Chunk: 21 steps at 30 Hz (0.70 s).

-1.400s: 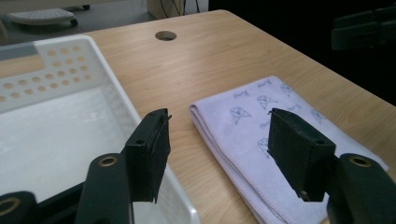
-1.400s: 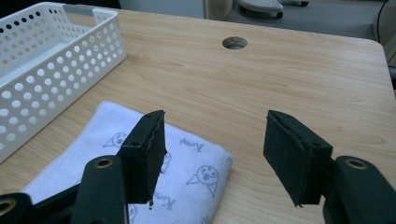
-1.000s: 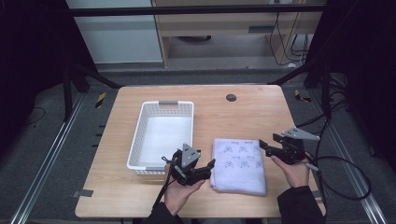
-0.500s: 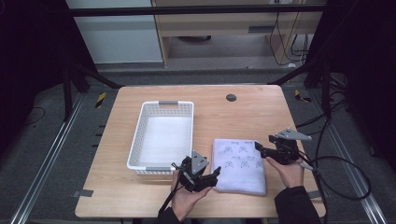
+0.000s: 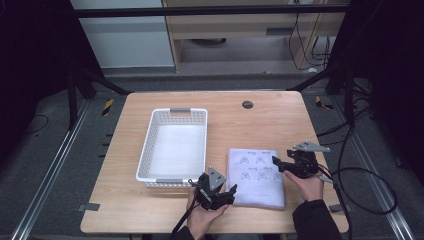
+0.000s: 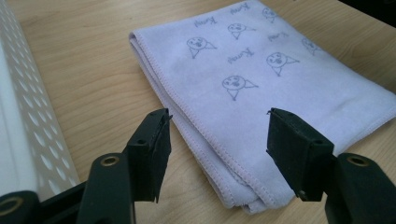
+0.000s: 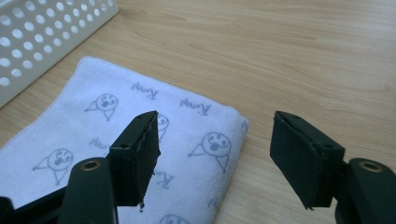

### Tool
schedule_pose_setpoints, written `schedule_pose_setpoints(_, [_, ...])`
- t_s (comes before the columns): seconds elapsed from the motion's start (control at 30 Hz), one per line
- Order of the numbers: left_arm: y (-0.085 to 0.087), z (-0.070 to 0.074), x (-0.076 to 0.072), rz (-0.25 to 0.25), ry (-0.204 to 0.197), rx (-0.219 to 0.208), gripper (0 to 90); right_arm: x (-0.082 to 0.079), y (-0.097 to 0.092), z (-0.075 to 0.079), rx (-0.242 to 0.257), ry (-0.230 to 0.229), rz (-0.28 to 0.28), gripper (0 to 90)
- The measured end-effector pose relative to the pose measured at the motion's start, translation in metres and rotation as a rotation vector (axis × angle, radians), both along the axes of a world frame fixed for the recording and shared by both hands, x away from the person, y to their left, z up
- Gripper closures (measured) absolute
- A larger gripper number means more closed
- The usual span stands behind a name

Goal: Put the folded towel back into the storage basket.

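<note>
A folded pale lavender towel printed with small cartoon faces lies flat on the wooden table. My left gripper is at the towel's near left corner, low over the table. In the left gripper view its jaws stand open astride the towel's stitched folded edge without touching it. My right gripper is at the towel's right edge. In the right gripper view it is open above the towel's far right corner, with nothing pinched.
A white perforated basket stands left of the towel, and nothing is visible inside it; its wall shows at the left in the left gripper view and at top left in the right gripper view. A dark round grommet sits near the table's far edge. Cables trail off the right side.
My left gripper has sunk and slid right and toward the near edge, to the towel's near left corner. My right gripper has come down and slightly left onto the towel's right edge.
</note>
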<state>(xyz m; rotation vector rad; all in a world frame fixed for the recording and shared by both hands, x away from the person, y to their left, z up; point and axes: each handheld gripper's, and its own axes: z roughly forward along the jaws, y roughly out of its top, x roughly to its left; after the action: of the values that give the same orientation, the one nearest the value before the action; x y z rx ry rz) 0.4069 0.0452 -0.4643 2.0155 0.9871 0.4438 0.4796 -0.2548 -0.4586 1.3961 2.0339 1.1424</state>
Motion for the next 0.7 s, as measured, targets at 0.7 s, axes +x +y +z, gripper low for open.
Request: schedule_pose_setpoints(0.7, [-0.012,-0.028,0.009,0.002,0.062,0.042,32.6,0.005,0.010,-0.017,-0.049,0.050,0.028,31.3])
